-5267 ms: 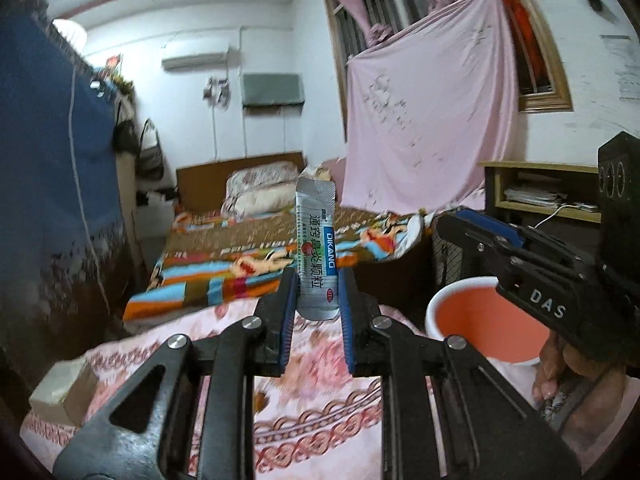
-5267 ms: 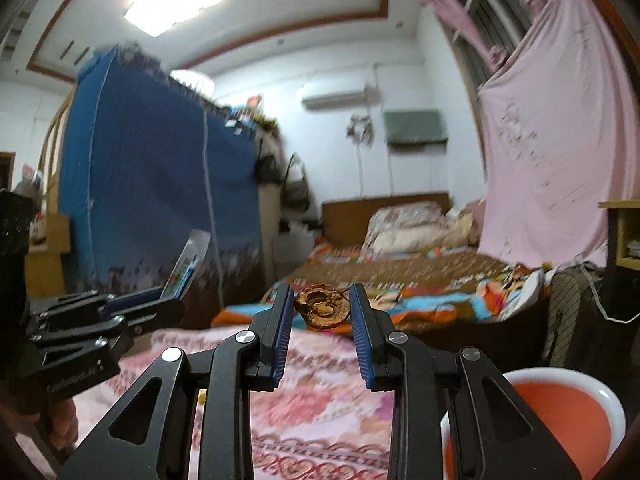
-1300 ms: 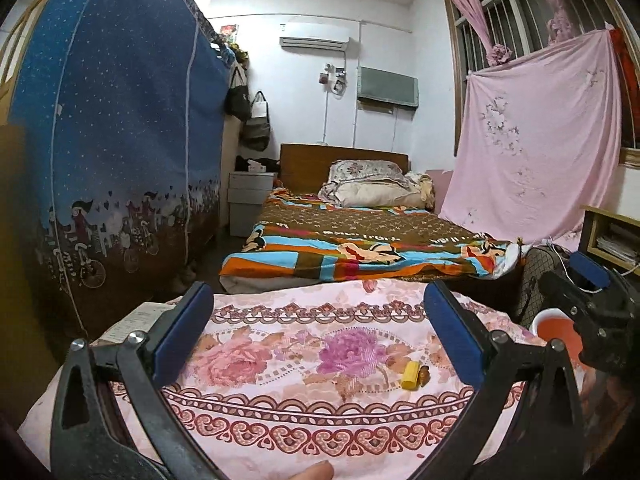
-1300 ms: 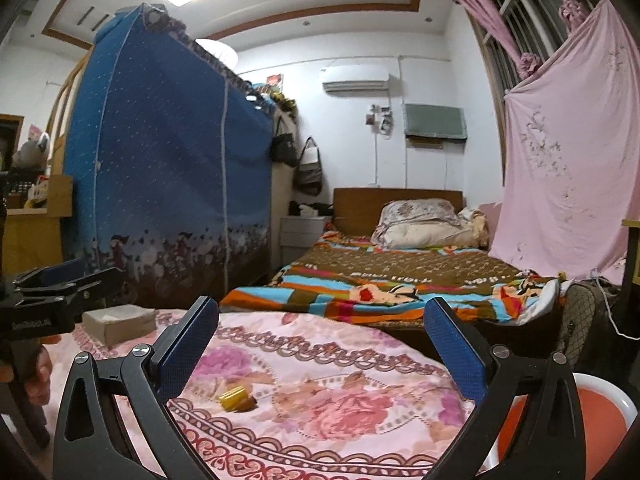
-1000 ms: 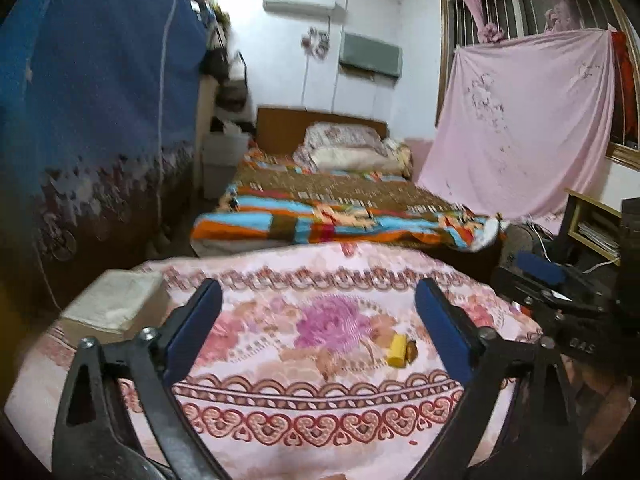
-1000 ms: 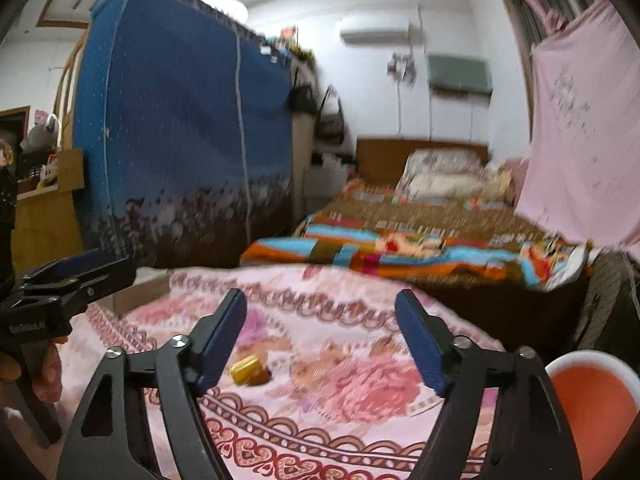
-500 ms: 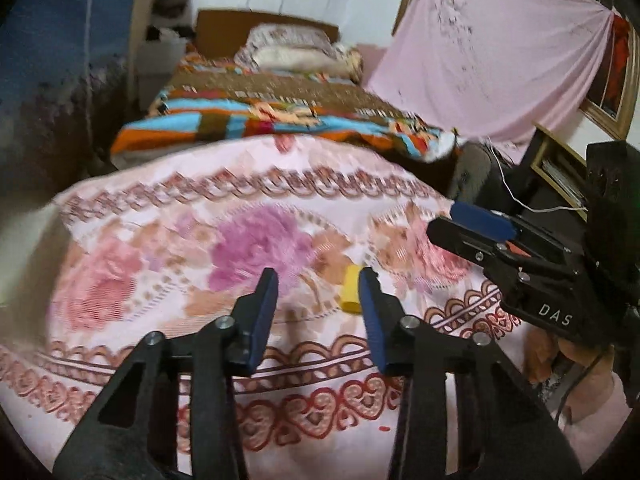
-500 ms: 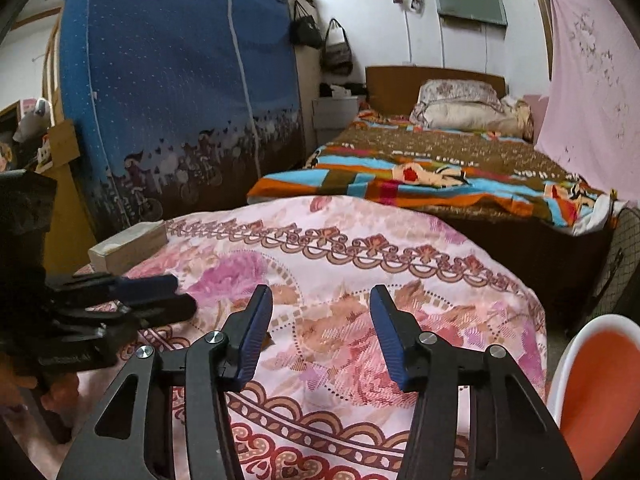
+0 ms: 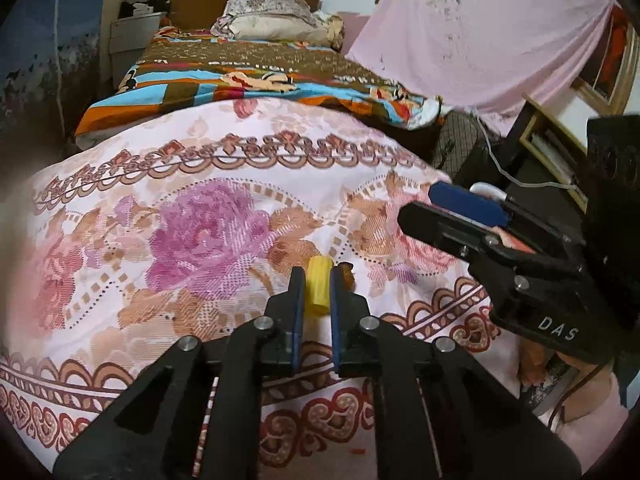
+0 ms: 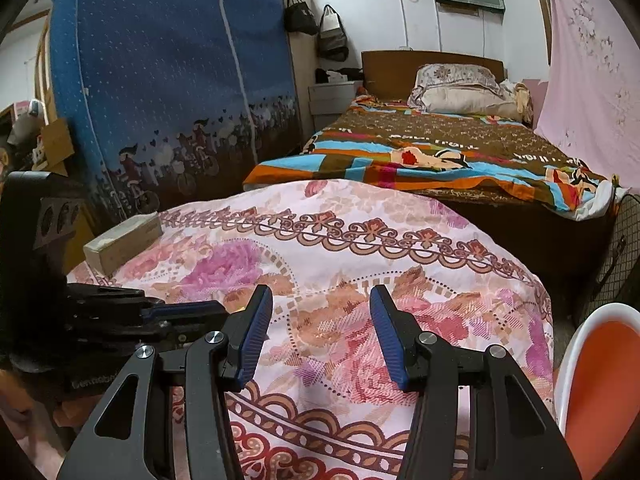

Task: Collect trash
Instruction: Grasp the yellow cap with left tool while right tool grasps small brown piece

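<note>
A home bedroom: a bed (image 10: 432,152) with pillows (image 10: 460,88) at upper right, handbags (image 10: 332,36) hanging on the wall, a blue fabric wardrobe (image 10: 168,80) at left.

Left gripper closes on the yellow piece

The left gripper (image 9: 314,292), wide open above the floral tablecloth (image 9: 208,232) a second ago, has dropped and clamped the yellow piece (image 9: 318,288); the right gripper (image 10: 322,332) has narrowed beside it, empty.

A pale pink tablecloth (image 9: 208,184) carries purple and peach roses with brown scalloped borders. A small yellow cylinder (image 9: 319,288) sits between blue pads on the black left gripper (image 9: 316,284). The right gripper (image 10: 322,330) is black with blue pads too. Behind lie a striped orange, blue and brown blanket (image 10: 420,160), a blue dotted curtain (image 10: 168,60) and an orange-and-white bin (image 10: 600,380).
</note>
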A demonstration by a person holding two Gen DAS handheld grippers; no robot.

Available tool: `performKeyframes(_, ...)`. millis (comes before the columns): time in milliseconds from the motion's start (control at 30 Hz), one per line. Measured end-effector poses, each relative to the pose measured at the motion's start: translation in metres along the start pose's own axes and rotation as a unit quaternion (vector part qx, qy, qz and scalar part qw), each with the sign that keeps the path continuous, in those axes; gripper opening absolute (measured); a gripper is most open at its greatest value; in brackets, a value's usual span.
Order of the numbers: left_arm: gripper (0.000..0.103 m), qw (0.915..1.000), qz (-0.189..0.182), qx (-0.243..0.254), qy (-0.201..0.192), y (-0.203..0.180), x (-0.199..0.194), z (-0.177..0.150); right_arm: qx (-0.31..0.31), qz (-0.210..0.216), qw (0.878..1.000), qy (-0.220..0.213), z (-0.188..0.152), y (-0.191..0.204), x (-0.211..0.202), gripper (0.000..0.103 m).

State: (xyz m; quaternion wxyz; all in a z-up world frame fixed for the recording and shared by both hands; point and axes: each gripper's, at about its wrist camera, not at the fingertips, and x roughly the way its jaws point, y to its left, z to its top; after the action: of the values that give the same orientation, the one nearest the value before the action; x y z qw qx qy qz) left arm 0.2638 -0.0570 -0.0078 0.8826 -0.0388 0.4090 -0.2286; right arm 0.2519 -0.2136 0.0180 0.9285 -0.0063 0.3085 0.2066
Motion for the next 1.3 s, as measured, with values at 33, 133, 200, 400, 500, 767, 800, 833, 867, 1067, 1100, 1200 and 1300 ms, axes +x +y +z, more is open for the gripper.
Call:
performKeyframes(33, 0.000, 1.0000, 0.002, 0.001, 0.003, 0.000, 0.001, 0.000, 0.001, 0.000, 1.000, 0.001, 0.000, 0.000, 0.000, 0.049)
performKeyframes(133, 0.000, 1.0000, -0.005, -0.001, 0.007, 0.001, 0.002, 0.000, 0.007, 0.002, 1.000, 0.001, -0.001, -0.002, 0.000, 0.049)
performKeyframes(200, 0.000, 0.9998, -0.013, -0.007, 0.014, 0.004, 0.004, 0.000, 0.012, 0.003, 1.000, 0.001, -0.001, -0.004, 0.000, 0.049)
performKeyframes(400, 0.000, 0.9993, -0.027, -0.019, 0.017, 0.007, 0.006, -0.001, 0.015, 0.003, 1.000, 0.004, 0.000, -0.005, 0.002, 0.049)
performKeyframes(500, 0.000, 0.9995, -0.010, -0.028, 0.003, 0.008, -0.001, -0.002, 0.013, 0.006, 1.000, 0.007, 0.000, -0.005, 0.003, 0.049)
performKeyframes(767, 0.000, 0.9942, 0.041, -0.095, -0.031, 0.032, -0.026, -0.010, -0.007, 0.038, 0.998, 0.042, -0.003, 0.004, 0.016, 0.049)
performKeyframes(800, 0.000, 0.9932, 0.043, -0.102, -0.034, 0.035, -0.028, -0.012, -0.015, 0.042, 0.998, 0.046, -0.003, 0.007, 0.018, 0.049)
performKeyframes(833, 0.000, 0.9923, 0.045, -0.109, -0.036, 0.038, -0.029, -0.013, -0.022, 0.046, 0.997, 0.049, -0.004, 0.010, 0.019, 0.049)
performKeyframes(867, 0.000, 0.9914, 0.045, -0.117, -0.038, 0.041, -0.030, -0.014, -0.031, 0.050, 0.997, 0.053, -0.005, 0.014, 0.020, 0.049)
performKeyframes(1067, 0.000, 0.9894, 0.044, -0.132, -0.043, 0.046, -0.033, -0.018, -0.074, 0.066, 0.992, 0.081, -0.008, 0.033, 0.032, 0.037)
performKeyframes(1100, 0.000, 0.9894, 0.044, -0.131, -0.043, 0.046, -0.033, -0.018, -0.077, 0.066, 0.991, 0.088, -0.009, 0.035, 0.035, 0.036)
performKeyframes(1200, 0.000, 0.9895, 0.045, -0.131, -0.042, 0.045, -0.032, -0.018, -0.085, 0.069, 0.988, 0.106, -0.011, 0.038, 0.042, 0.030)
performKeyframes(1300, 0.000, 0.9894, 0.046, -0.130, -0.043, 0.045, -0.032, -0.018, -0.093, 0.068, 0.987, 0.111, -0.013, 0.042, 0.043, 0.026)
